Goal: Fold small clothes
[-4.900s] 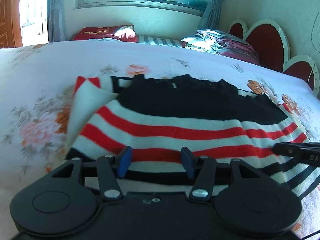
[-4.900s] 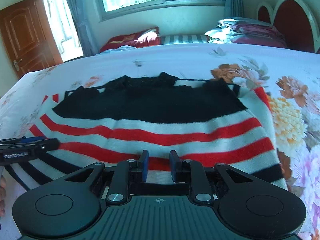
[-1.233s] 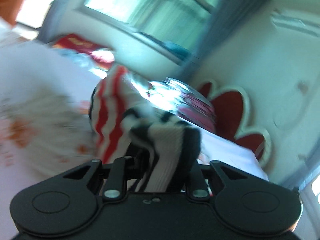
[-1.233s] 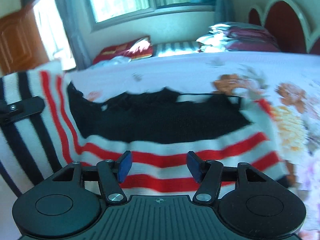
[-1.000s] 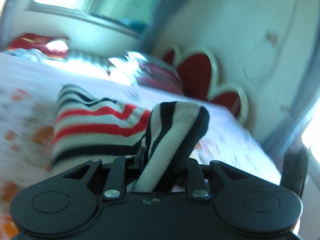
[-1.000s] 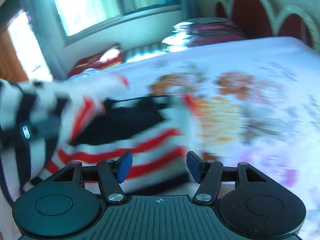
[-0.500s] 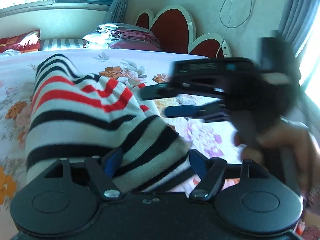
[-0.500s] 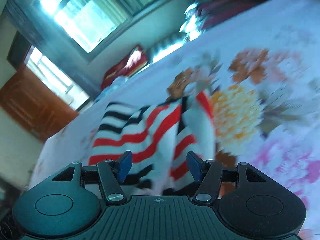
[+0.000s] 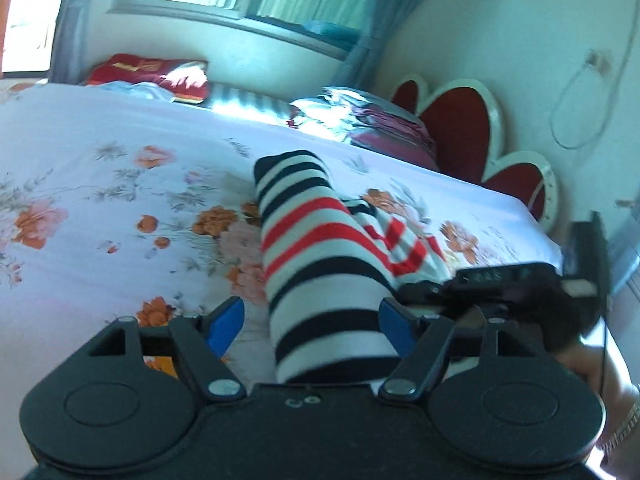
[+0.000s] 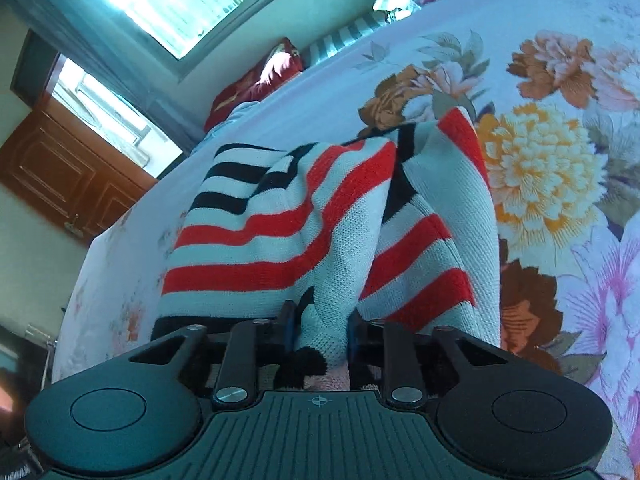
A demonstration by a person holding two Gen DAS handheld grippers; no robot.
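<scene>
My left claw (image 9: 312, 318) stands apart, the sweater (image 9: 320, 264) lying loose between its pads. My right claw (image 10: 320, 330) has just closed, clamped on the sweater's edge.

We've got a chunky knit sweater (image 10: 328, 216) on a smooth printed cotton-looking bedsheet (image 9: 100, 200); the far door (image 10: 60, 176) looks like glossy wood.

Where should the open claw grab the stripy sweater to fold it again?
Probably the near black-and-white edge of the stripy sweater, coming straight from the front. That fold lies bunched between the open left gripper. The right gripper has just closed, pinching the sweater's other side.
</scene>
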